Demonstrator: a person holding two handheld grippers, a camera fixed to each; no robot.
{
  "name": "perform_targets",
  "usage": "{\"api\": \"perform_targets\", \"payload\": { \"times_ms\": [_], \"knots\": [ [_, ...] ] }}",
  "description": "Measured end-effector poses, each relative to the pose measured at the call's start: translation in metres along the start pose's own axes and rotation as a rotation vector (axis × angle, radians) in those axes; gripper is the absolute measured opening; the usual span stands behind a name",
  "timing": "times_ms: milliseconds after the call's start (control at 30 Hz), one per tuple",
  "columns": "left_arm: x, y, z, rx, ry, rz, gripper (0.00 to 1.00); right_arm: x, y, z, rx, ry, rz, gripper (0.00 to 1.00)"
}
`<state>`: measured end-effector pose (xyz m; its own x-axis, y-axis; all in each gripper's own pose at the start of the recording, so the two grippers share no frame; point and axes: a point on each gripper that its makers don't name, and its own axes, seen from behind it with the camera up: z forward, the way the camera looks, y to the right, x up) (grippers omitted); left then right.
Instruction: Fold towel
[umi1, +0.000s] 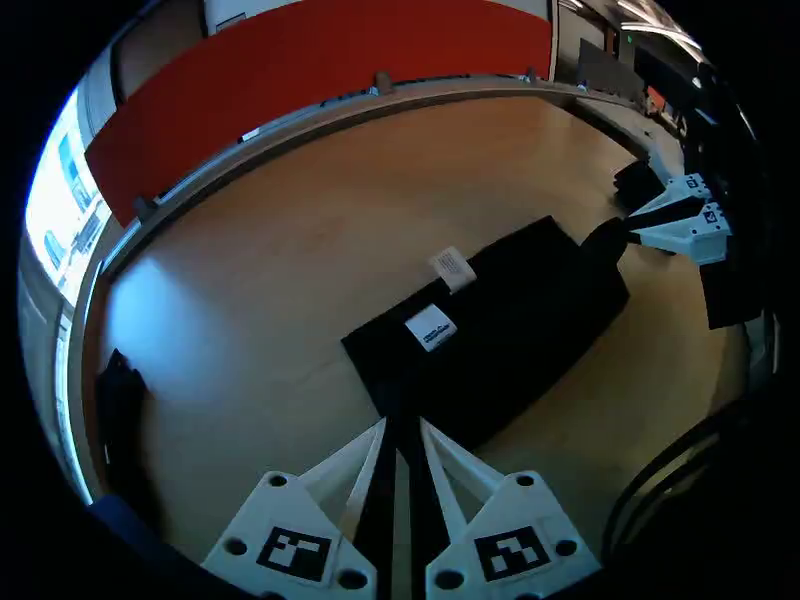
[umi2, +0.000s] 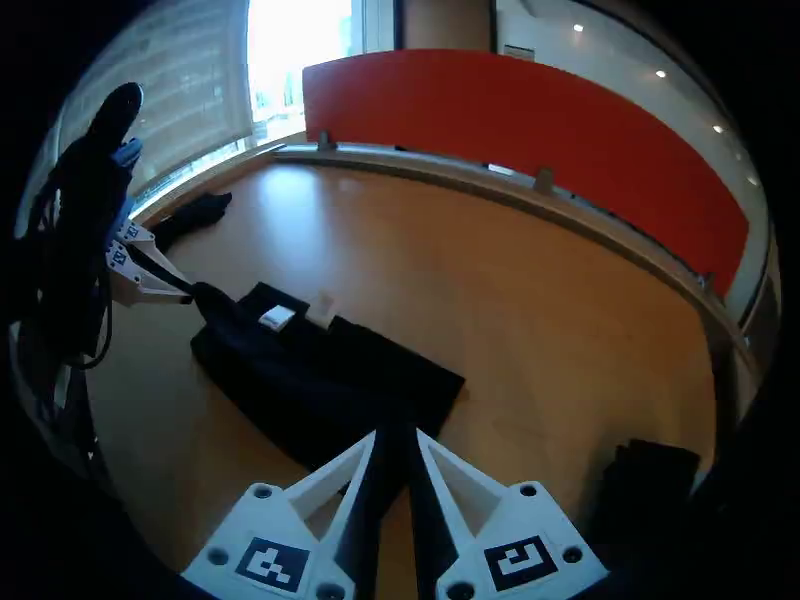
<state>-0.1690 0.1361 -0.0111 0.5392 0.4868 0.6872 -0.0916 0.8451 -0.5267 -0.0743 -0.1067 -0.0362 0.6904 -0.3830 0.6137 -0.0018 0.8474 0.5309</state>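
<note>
A black towel (umi1: 510, 330) lies stretched along the wooden table (umi1: 300, 250), with two white labels on its top. My left gripper (umi1: 401, 440) is at the towel's near corner, its fingers shut on the black cloth. In the left gripper view my right gripper (umi1: 632, 232) pinches the far corner, which lifts slightly. In the right gripper view the towel (umi2: 330, 370) runs away to the left. There my right gripper (umi2: 400, 435) is shut on the near end, while my left gripper (umi2: 185, 290) grips the far end.
A red partition (umi2: 560, 130) lines the table's far edge. Dark bundles of cloth lie apart from the towel: one at the table's side (umi1: 120, 395), one at the far right (umi1: 640, 182). A bright window (umi2: 300, 60) lies behind.
</note>
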Motion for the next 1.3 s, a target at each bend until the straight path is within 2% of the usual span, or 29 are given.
{"api": "perform_targets", "payload": {
  "times_ms": [267,467,733,867,1000,1200,1267,1300],
  "knots": [
    [0.002,-0.008,0.024,0.040,0.001,0.028,0.13,-0.006,0.008,0.021,-0.018,-0.027,0.017,0.14],
    [-0.002,-0.011,0.039,0.062,-0.015,0.064,0.23,-0.012,0.010,0.032,-0.030,-0.045,0.024,0.15],
    [-0.006,-0.016,0.049,0.070,-0.020,0.040,0.24,-0.013,0.014,0.039,-0.046,-0.052,0.035,0.19],
    [-0.007,-0.019,0.053,0.072,-0.019,0.031,0.28,-0.013,0.018,0.043,-0.065,-0.056,0.033,0.26],
    [-0.005,-0.024,0.056,0.081,-0.010,0.032,0.37,-0.012,0.023,0.048,-0.081,-0.059,0.035,0.36],
    [-0.001,-0.030,0.058,0.095,-0.002,0.032,0.48,-0.005,0.025,0.054,-0.090,-0.051,0.050,0.58],
    [0.000,-0.032,0.059,0.102,-0.001,0.031,0.55,-0.004,0.026,0.054,-0.095,-0.049,0.052,0.63],
    [0.000,-0.033,0.059,0.103,0.001,0.030,0.56,-0.004,0.027,0.055,-0.097,-0.049,0.051,0.64]
  ]
}}
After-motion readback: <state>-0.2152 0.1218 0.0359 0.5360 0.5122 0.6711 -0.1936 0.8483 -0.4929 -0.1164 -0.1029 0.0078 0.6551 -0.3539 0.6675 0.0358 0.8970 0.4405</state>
